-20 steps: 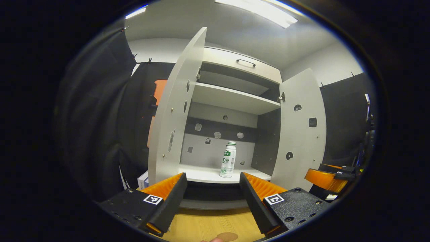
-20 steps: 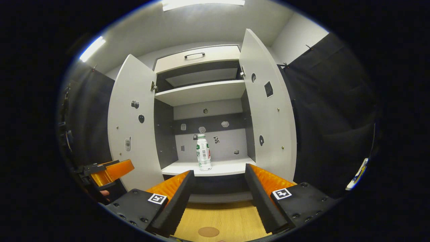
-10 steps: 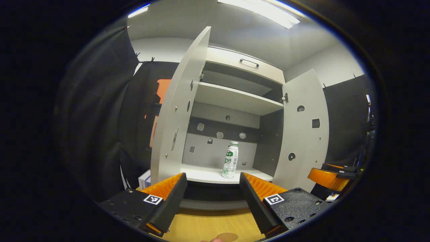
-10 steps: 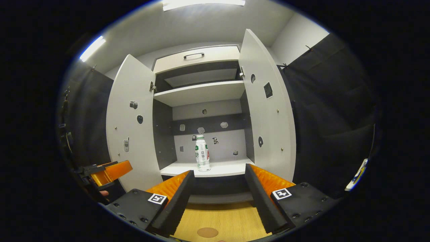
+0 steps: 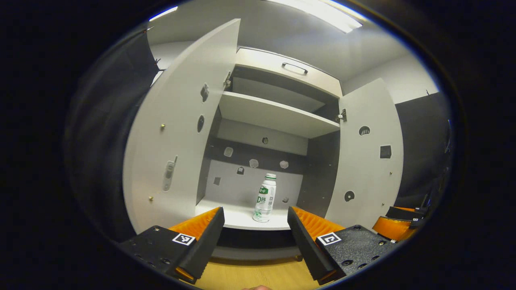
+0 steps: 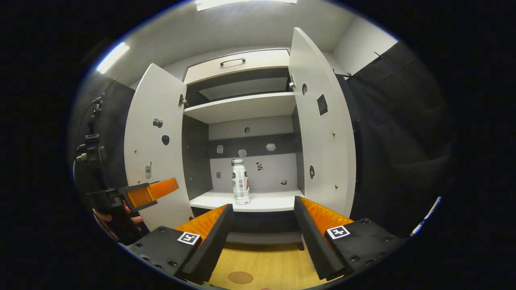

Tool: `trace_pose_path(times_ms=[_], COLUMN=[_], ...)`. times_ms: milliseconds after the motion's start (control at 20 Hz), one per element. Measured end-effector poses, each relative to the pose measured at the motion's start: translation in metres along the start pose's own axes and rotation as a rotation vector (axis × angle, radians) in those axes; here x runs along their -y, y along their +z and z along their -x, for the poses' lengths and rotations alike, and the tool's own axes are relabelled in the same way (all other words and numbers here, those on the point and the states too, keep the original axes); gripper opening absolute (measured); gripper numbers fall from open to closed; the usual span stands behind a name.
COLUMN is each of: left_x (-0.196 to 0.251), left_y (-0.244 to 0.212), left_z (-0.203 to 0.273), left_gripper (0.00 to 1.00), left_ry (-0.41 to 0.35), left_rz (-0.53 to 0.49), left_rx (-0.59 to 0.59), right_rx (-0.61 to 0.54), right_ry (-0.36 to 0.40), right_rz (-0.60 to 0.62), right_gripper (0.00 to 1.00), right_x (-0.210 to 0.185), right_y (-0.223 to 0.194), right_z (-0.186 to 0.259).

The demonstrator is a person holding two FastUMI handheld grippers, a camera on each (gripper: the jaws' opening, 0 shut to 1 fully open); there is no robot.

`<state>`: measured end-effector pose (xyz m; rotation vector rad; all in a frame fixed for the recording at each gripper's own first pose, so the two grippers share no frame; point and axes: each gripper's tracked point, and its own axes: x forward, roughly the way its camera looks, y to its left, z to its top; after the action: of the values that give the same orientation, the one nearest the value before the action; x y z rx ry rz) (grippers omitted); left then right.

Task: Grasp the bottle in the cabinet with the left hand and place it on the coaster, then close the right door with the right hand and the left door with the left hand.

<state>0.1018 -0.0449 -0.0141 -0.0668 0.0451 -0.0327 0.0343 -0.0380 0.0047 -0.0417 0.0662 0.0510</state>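
A white bottle (image 5: 265, 198) with a green label stands upright on the lower shelf (image 5: 238, 219) of the open cabinet, also seen as the bottle (image 6: 240, 187) in the right gripper view. My left gripper (image 5: 254, 226) is open, short of the shelf, and the bottle sits in line between its fingers but farther back. My right gripper (image 6: 263, 219) is open and empty over the wooden table. A round brown coaster (image 6: 240, 277) lies on the table before the cabinet. The left door (image 5: 177, 133) and right door (image 5: 367, 161) both stand wide open.
The left gripper (image 6: 139, 194) and the hand (image 6: 111, 219) holding it appear beside the left door (image 6: 155, 149). The right gripper (image 5: 397, 225) shows at the far right. An upper shelf (image 6: 242, 106) and a drawer with a handle (image 6: 232, 61) sit above. Black cloth walls flank the cabinet.
My left gripper has moved forward toward the cabinet and swung its view, so the left door looms larger and the coaster has slid out of its view. The right gripper barely shifted.
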Motion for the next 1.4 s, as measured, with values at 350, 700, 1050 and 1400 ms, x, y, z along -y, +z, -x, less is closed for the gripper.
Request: trace_pose_path(times_ms=[350, 700, 1050, 1400], left_x=[0.019, 0.017, 0.026, 0.014], left_y=[-0.031, -0.069, -0.100, -0.087], left_z=[-0.131, -0.234, -0.284, -0.266], left_gripper=[0.95, 0.95, 0.95, 0.69], left_ry=[0.037, -0.040, -0.094, -0.068], left_rz=[0.038, 0.002, -0.018, 0.037], left_rx=[-0.031, -0.064, -0.091, -0.049], right_rx=[-0.019, -0.007, 0.003, -0.022], right_ry=[0.094, -0.047, -0.213, -0.214], right_rz=[0.024, -0.025, -0.025, -0.021], right_gripper=[0.98, 0.99, 0.98, 0.98], right_x=[0.038, 0.060, 0.086, 0.088], right_y=[0.004, -0.006, -0.009, -0.017], right_z=[0.003, -0.002, 0.001, 0.003])
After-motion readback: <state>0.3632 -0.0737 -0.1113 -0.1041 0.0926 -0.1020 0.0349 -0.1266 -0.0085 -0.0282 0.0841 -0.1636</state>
